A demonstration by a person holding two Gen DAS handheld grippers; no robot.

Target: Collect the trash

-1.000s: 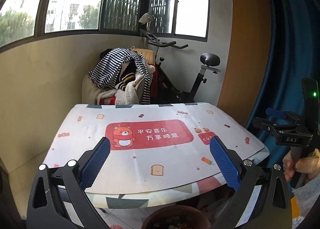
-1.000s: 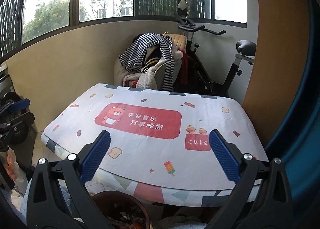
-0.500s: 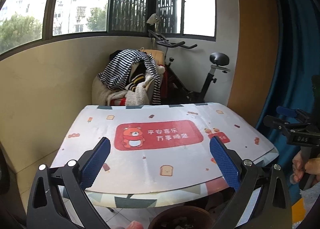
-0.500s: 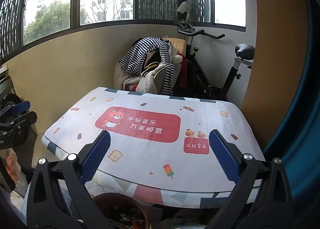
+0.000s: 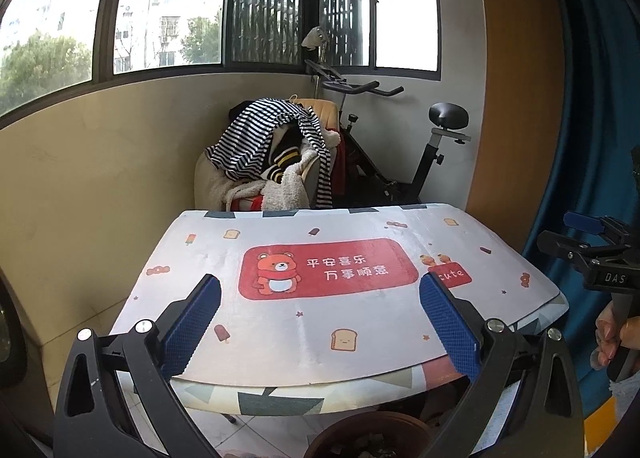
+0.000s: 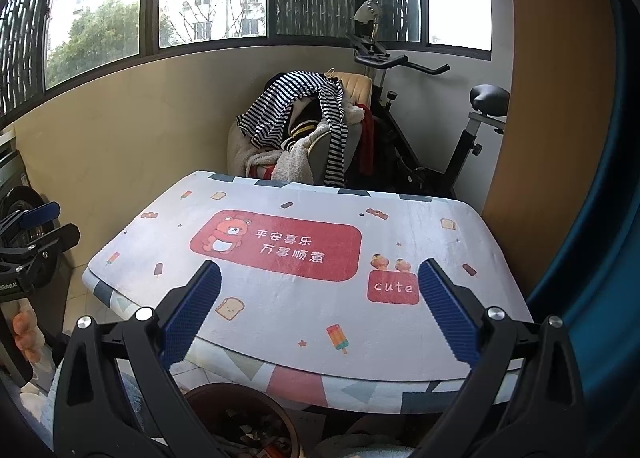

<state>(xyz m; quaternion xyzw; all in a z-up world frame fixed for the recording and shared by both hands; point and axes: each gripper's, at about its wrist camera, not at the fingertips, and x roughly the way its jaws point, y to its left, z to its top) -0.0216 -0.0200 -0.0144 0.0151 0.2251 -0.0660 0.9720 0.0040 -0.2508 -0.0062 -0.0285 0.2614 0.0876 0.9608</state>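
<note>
L gripper (image 5: 320, 322): blue fingers (image 5: 192, 322) wide apart, nothing between them, held above the near edge of the desk (image 5: 360, 322). R gripper (image 6: 320, 318): fingers (image 6: 448, 318) also spread wide, holding nothing, over the desk's near edge.

Desk has a mat w/ a red bear panel (image 5: 328, 268) at 12 o'clock from the L fingers, and a small red "cute" patch (image 6: 394, 288) just by the R gripper's 3 o'clock finger. No loose trash visible on the mat.

Container: brown pot (image 6: 240, 418) on the floor under the desk's near edge, at 6 o'clock in the R view, between the gripper arms. Inside: a jumble of small scraps, light and dark bits plus something red; can't tell what each piece is. In the L view the same pot shows at 6 o'clock, rim only, w/ greyish bits inside.

Further out: chair (image 6: 304, 130) heaped w/ a striped shirt and fleece at 12 o'clock behind the desk; exercise bike (image 6: 440, 130) at 1 o'clock beside it. In the L view the R gripper sits at 3 o'clock, a hand (image 5: 612, 334) on its handle. Blue curtain (image 5: 592, 138) at 2 o'clock.
</note>
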